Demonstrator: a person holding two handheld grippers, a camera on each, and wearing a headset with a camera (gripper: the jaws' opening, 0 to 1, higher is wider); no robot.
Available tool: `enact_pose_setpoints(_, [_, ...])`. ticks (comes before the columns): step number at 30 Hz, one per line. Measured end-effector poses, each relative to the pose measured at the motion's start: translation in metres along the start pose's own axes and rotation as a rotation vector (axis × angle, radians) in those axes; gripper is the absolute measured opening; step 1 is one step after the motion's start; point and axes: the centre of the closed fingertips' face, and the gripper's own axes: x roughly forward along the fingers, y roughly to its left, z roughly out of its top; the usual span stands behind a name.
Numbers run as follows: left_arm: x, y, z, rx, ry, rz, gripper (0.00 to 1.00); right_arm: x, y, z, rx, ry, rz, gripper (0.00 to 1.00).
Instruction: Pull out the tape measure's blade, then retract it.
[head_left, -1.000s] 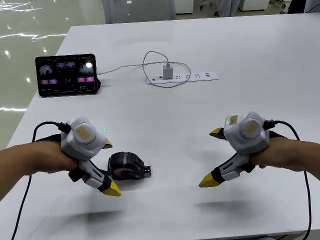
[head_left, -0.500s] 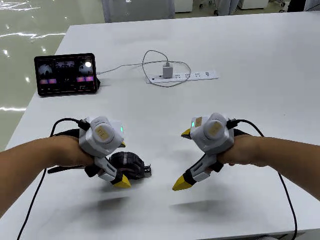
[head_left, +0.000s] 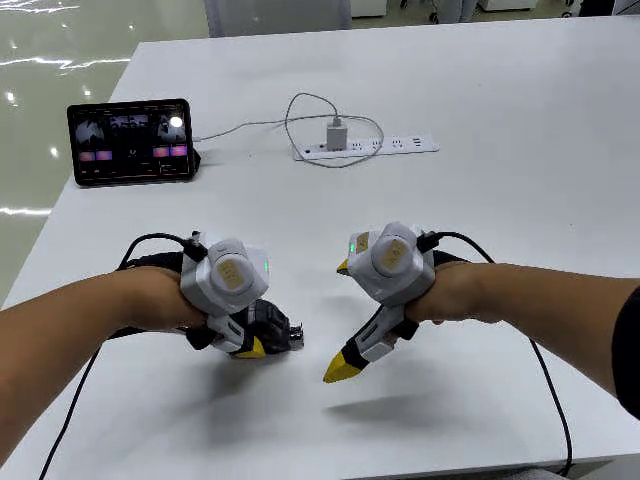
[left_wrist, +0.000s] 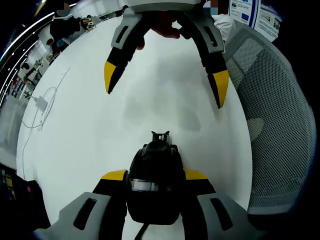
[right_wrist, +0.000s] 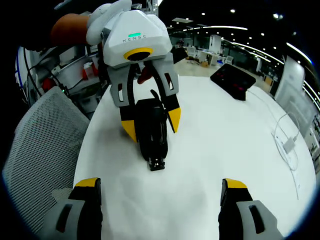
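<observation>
Honestly the tape measure (right_wrist: 154, 142) is hard to make out in the head view. The left gripper (left_wrist: 154, 175) sits right over it, so just the front end of the black case peeks out by one yellow tip, and that gripper's other tip is hidden behind its own body. The gripper views sort it out: the left jaws are pinched onto the case from both sides. The case looks to be resting on the white table (head_left: 480, 200) near its front edge, with the little hook tab (left_wrist: 160, 135) right at the case mouth. Any print on the case is too dark to read. The right gripper (head_left: 341, 318) hangs just beside it, facing it, jaws spread wide with nothing in them, not touching. Further back there's a tablet (head_left: 130, 142) with its screen lit and a power strip (head_left: 365, 146) with a white charger (head_left: 335, 133) plugged in, all well apart from the grippers. A mesh chair (left_wrist: 280, 125) sits off the table edge.
</observation>
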Motion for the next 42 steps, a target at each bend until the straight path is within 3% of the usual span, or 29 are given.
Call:
enact_pose_setpoints(5, [-0.001,0.000,0.000,0.007,0.006,-0.009,0.36,0.004,-0.001,0.002,-0.012,-0.005,-0.003,0.89])
enact_pose_setpoints(8, [0.001,-0.003,-0.002,0.073,0.039,-0.023,0.36,0.007,0.000,0.004,-0.020,-0.008,0.010,0.79])
enact_pose_setpoints(13, [0.002,0.000,-0.003,0.058,0.071,-0.029,0.36,0.014,-0.001,0.008,-0.052,-0.020,0.007,0.63])
enact_pose_setpoints(18, [0.001,-0.001,-0.004,0.042,0.071,-0.033,0.36,0.023,-0.001,0.010,-0.076,-0.012,0.003,0.48])
enact_pose_setpoints(29, [-0.001,-0.001,-0.004,0.023,0.057,-0.018,0.36,0.044,0.007,0.008,-0.111,0.025,0.039,0.32])
enact_pose_setpoints(34, [0.000,-0.001,-0.004,0.024,0.061,-0.017,0.36,0.049,0.008,0.007,-0.131,0.042,0.043,0.18])
enact_pose_setpoints(35, [0.000,-0.001,-0.004,0.022,0.060,-0.017,0.36,0.049,0.013,0.009,-0.116,0.037,0.065,0.15])
enact_pose_setpoints(42, [0.002,0.000,-0.003,0.011,0.048,-0.005,0.36,0.054,0.009,0.010,-0.095,0.057,0.042,0.13])
